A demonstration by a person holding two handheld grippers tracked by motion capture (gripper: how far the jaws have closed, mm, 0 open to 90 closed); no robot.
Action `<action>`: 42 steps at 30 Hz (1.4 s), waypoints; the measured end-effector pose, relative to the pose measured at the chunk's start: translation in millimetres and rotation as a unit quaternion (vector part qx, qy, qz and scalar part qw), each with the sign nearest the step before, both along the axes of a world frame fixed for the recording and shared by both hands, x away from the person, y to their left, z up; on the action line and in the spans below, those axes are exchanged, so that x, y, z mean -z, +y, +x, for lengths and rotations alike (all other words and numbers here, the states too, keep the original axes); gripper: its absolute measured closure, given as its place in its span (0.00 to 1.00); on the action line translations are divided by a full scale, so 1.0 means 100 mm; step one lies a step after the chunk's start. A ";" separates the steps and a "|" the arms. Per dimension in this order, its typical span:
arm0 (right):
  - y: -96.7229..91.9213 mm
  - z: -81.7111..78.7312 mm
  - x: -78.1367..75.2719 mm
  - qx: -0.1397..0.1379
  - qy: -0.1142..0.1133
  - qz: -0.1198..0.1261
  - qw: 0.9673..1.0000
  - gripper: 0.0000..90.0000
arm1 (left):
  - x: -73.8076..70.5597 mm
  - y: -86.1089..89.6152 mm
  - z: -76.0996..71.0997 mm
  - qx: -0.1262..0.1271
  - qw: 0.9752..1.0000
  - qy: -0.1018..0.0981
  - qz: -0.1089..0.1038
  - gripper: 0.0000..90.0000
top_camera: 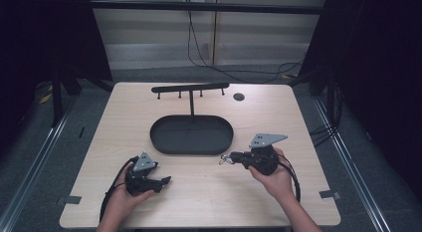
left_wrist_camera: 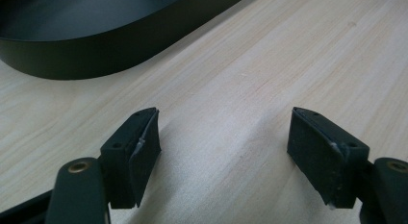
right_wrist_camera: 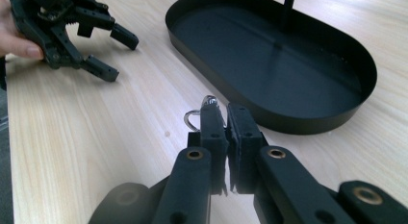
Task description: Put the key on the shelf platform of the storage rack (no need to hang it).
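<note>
High view shows a pale wooden desk (top_camera: 199, 192) with a black oval tray (top_camera: 191, 135) at its middle; a thin post rises from the tray to a crossbar with small hooks (top_camera: 190, 87). The right tongs (top_camera: 230, 158), held in the person's right hand (top_camera: 273, 179), sit just to the right of the tray's near end and are clenched on a small silver metal ring piece (top_camera: 225, 160), something like a key ring or clasp; what exactly it is stays too small to tell. From the right gripper view the ring (right_wrist_camera: 195, 119) pokes out past the pinched tips of those tongs (right_wrist_camera: 226, 118), clear of the desk surface and near the tray's wall (right_wrist_camera: 269, 119) but outside it. The left tongs (top_camera: 166, 181) rest near the front left of the desk, released, with nothing between them; the left gripper view shows only bare wood between the spread tips (left_wrist_camera: 223, 137).

As a judgement, the pick-up looks done: the ring is gripped and off the desk. Left to do is carrying it over, most likely to hang it on one of the hooks or set it in the tray, which holds nothing so far.
</note>
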State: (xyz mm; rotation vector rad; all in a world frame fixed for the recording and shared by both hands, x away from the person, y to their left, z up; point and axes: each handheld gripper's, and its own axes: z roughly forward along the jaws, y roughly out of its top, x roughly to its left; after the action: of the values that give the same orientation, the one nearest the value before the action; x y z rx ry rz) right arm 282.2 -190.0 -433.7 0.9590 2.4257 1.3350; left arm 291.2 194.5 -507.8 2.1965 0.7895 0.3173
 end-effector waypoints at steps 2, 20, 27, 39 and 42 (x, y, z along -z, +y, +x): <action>0.01 0.03 -0.04 0.001 -0.002 0.002 1.000 0.96 | 0.00 0.00 0.00 0.000 1.000 0.000 0.000 0.30; 0.09 0.16 -0.21 0.005 -0.009 0.015 1.000 0.96 | 0.00 0.00 0.00 0.000 1.000 0.000 0.000 0.30; 0.16 0.23 -0.25 0.005 -0.012 0.020 1.000 0.96 | 0.00 0.00 0.00 0.006 1.000 0.001 0.003 0.28; 0.27 0.37 -0.29 0.012 -0.022 0.025 0.999 0.96 | 0.00 -0.01 0.00 0.010 1.000 0.001 0.002 0.24; 0.30 0.40 -0.31 0.014 -0.026 0.020 0.999 0.96 | 0.00 -0.02 0.00 0.012 1.000 0.002 0.002 0.23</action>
State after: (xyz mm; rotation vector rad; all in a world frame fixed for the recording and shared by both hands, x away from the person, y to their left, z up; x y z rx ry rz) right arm 322.1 -160.1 -403.0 0.9532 2.3477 1.3856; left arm 291.0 193.0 -508.2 2.2098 0.7657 0.3031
